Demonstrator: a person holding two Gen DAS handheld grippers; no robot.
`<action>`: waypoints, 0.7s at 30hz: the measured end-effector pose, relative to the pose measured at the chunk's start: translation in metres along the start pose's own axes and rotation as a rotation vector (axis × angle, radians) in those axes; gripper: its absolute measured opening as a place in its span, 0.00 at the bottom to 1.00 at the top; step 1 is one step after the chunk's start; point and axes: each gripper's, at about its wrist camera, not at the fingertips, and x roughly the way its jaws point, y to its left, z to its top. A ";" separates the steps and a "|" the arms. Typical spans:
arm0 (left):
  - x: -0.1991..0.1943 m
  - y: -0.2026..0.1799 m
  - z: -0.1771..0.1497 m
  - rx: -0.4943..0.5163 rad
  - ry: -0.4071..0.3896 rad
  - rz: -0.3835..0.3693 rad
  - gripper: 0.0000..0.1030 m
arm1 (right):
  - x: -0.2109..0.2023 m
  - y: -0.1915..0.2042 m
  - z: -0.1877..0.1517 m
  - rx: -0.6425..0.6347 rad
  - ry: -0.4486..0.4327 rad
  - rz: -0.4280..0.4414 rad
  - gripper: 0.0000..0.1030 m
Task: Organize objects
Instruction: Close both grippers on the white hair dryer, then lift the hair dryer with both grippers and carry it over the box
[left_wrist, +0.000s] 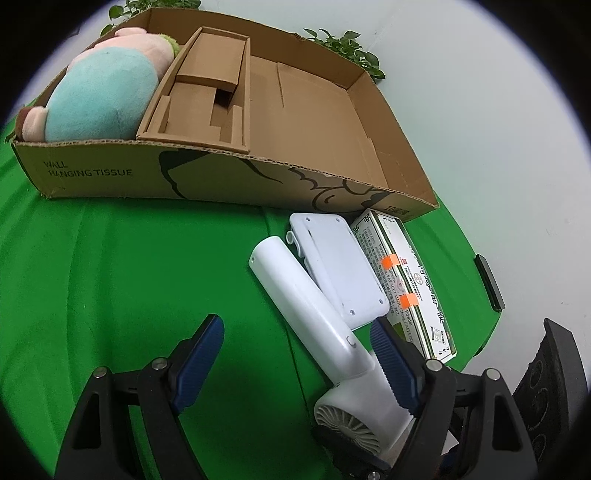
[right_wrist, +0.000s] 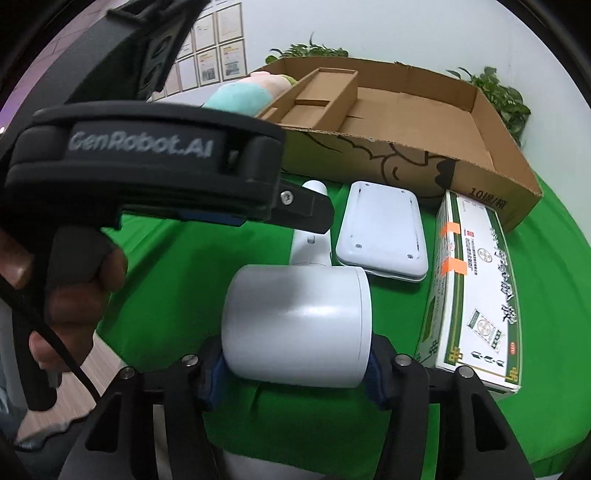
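A white hair dryer (left_wrist: 314, 295) lies on the green cloth, handle pointing toward the cardboard box (left_wrist: 229, 177). My right gripper (right_wrist: 295, 365) is shut on the hair dryer's barrel (right_wrist: 295, 325). My left gripper (left_wrist: 295, 354) is open, low over the cloth, its right finger against the dryer's barrel. A white flat device (left_wrist: 336, 266) and a green-and-white carton (left_wrist: 413, 291) lie beside the dryer. A plush toy (left_wrist: 99, 96) sits in the box's left compartment.
The box has a cardboard insert (left_wrist: 207, 92) in its middle and a bare right section (left_wrist: 325, 125). A black object (left_wrist: 489, 282) lies at the cloth's right edge. Plants (left_wrist: 351, 48) stand behind the box. The left gripper's body (right_wrist: 147, 166) fills the right wrist view's upper left.
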 end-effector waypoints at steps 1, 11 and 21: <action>0.001 0.002 0.000 -0.010 0.005 -0.005 0.78 | 0.001 -0.001 0.001 0.022 0.002 0.007 0.54; 0.011 0.010 -0.001 -0.062 0.034 -0.058 0.77 | 0.008 0.001 0.010 0.100 0.010 0.104 0.53; 0.012 0.010 -0.002 -0.078 0.056 -0.089 0.72 | 0.009 0.012 0.011 0.093 0.015 0.113 0.53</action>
